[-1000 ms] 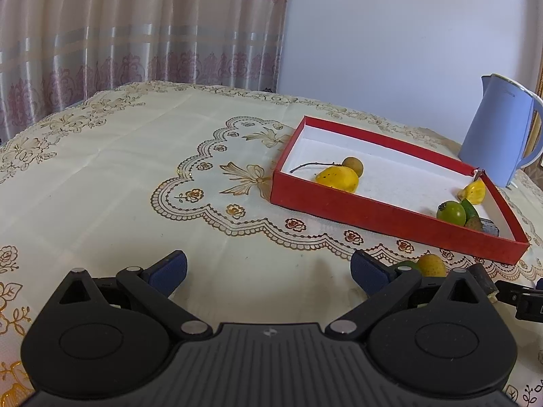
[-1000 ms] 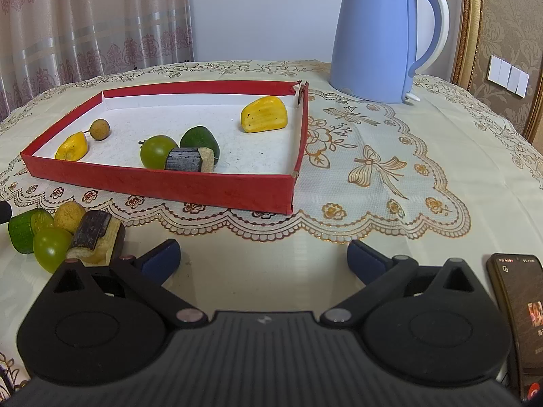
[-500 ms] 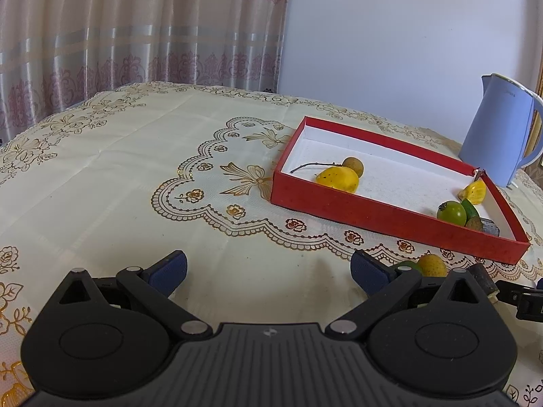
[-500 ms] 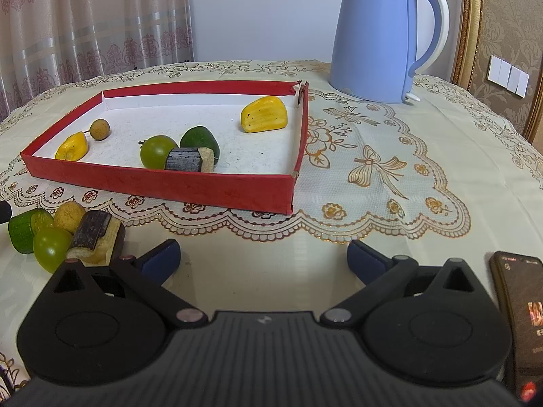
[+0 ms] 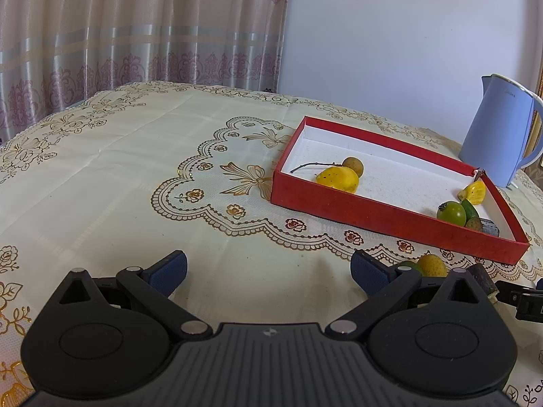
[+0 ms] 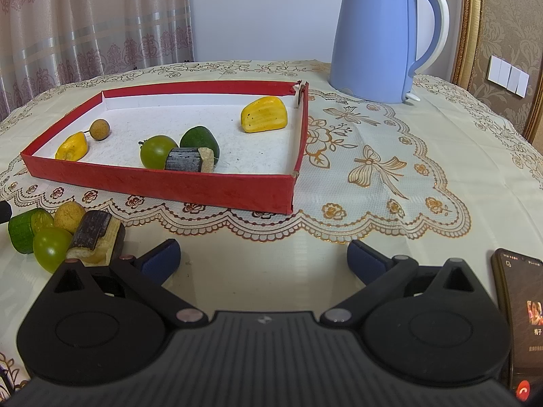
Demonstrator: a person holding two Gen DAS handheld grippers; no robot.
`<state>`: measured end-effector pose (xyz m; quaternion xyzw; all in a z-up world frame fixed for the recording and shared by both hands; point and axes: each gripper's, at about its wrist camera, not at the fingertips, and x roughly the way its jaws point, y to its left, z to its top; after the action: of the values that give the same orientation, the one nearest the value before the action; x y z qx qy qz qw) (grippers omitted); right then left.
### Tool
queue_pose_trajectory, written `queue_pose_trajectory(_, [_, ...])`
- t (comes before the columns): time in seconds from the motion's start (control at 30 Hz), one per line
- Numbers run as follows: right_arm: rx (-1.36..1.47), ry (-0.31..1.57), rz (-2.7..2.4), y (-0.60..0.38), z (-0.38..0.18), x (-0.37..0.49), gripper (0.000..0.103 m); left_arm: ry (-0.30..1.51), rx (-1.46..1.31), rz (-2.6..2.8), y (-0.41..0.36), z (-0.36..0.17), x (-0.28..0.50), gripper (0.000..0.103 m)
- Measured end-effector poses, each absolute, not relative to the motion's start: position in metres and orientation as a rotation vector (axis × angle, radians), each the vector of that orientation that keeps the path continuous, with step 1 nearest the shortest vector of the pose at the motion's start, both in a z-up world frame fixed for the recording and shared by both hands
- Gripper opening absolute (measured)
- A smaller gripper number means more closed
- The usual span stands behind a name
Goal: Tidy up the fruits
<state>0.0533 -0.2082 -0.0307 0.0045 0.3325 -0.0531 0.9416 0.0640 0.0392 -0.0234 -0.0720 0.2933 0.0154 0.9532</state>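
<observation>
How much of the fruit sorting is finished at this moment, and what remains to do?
Roughly half. Six pieces already lie in the red box, among them the yellow chunk and green round fruit. Nothing is in hand: the left gripper and right gripper are both open and empty. A cluster of four pieces waits on the tablecloth outside the box.

One red tray holds six pieces: two yellow chunks, one brown longan, two green fruits and one dark-skinned piece. Four pieces cluster off the tray's near-left corner. One kettle, one phone.
</observation>
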Motion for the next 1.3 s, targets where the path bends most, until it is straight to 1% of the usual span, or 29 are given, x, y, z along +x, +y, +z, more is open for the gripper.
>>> queue_pose_trajectory(1.3, [0.009, 0.679, -0.108, -0.2081, -0.0305, 0.0533, 0.103, 0.598, -0.150, 0.030, 0.0399, -0.0224, 0.0641, 0.103])
